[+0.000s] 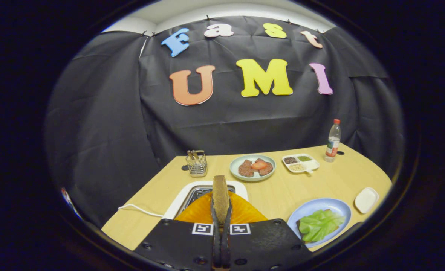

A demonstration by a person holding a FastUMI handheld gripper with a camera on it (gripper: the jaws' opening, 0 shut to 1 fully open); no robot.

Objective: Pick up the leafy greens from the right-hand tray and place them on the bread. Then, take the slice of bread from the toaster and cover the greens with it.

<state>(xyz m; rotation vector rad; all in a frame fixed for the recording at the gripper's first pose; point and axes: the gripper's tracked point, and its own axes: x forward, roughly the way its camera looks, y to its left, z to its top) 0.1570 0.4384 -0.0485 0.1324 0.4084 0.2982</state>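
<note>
1. Slice of bread (220, 195): brown, coarse-crusted, seen edge-on and upright, clamped between both fingers of the claw (221, 214), directly above the toaster (192, 195) at 12 o'clock from the fingertips.
2. Toaster: white, slot grille visible, white cable (139, 209) trailing toward 9 o'clock across the desk (275, 188).
3. Leafy greens (320, 224): pale green, crinkled, lying on a second bread slice (303, 235) in a blue plate (320, 206) at 3 o'clock from the claw.
4. No readable writing on the bottle (333, 141); red cap, coloured label, too small to make out.
5. Grey plate (252, 167) at 1 o'clock beyond the toaster: brown patties with a tomato slice on top.
6. White divided tray (300, 163) beside it: dark, green and pale fillings in separate compartments.
7. Wire holder (196, 163) at 11 o'clock, utensils inside.
8. Small white dish (366, 200) just beyond the blue plate.
</note>
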